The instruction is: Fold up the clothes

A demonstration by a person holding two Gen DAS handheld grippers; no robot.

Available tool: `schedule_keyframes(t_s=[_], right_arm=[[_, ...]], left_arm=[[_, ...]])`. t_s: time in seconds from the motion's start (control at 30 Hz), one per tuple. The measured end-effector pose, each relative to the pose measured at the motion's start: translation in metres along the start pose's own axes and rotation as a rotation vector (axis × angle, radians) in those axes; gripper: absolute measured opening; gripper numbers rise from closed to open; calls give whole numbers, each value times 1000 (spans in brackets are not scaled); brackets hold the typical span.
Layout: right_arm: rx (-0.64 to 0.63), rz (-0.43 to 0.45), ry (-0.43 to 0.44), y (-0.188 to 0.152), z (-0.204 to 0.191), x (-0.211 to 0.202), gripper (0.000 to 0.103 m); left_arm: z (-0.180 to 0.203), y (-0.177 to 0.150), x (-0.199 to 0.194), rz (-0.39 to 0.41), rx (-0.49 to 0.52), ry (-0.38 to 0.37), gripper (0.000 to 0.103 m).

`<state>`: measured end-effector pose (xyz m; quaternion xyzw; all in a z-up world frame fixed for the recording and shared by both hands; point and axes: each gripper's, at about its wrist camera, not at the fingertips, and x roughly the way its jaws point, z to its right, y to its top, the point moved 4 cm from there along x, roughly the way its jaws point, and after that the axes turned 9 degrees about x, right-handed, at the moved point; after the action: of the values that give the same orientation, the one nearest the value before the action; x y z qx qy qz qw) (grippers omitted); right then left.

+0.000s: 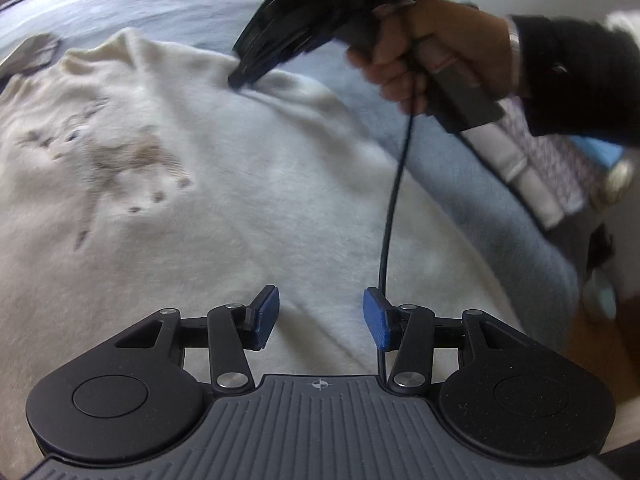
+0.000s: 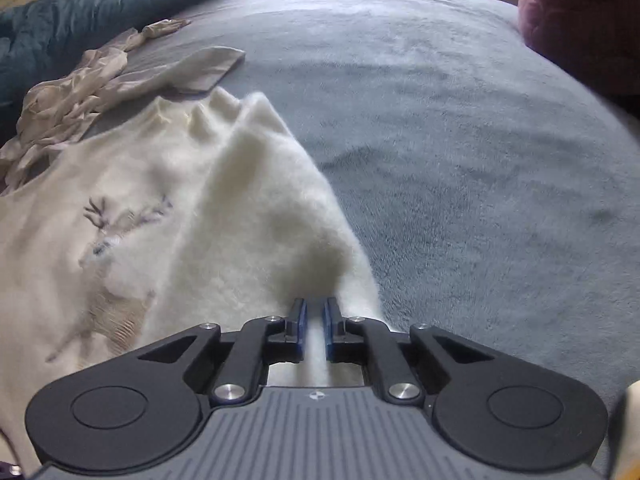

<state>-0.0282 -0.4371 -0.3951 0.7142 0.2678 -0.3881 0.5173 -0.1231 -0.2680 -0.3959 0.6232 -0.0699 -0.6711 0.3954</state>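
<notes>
A white fleece sweater (image 1: 224,184) with a deer motif (image 2: 116,248) lies spread on a grey-blue blanket (image 2: 460,160) on a bed. My right gripper (image 2: 315,328) is shut on a raised fold of the sweater's right edge, and white cloth shows between its blue pads. In the left wrist view a hand (image 1: 432,52) holds that right gripper (image 1: 240,78) with its tip down in the sweater's far edge. My left gripper (image 1: 322,318) is open above the sweater's near part, with nothing between its fingers. A black cable (image 1: 394,200) hangs past its right finger.
A crumpled beige garment (image 2: 80,88) lies beyond the sweater at the left, with a teal duvet (image 2: 100,4) behind it. A purple cushion (image 2: 580,20) sits at the far right. Folded patterned cloth (image 1: 556,168) lies by the bed's right edge, above a wooden floor (image 1: 592,344).
</notes>
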Motion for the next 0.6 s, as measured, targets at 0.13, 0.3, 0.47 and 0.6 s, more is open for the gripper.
schedule_keyframes(t_s=[0.13,0.3,0.47,0.6], right_arm=[[-71,93,97,38,-30,-8,12],[-96,24,33,60,-33,77,6],[-130,107,87,70,-61,34,11],[-173,50,167,73,-103,58,11]], left_arm=[[-40,-2,-23,40,-153,56,47],[-105,-17,-48,55,-337,192,47],[-162,-41,-85,117,-546,263,47],[-194,-61,-111,125,-622,337,47]])
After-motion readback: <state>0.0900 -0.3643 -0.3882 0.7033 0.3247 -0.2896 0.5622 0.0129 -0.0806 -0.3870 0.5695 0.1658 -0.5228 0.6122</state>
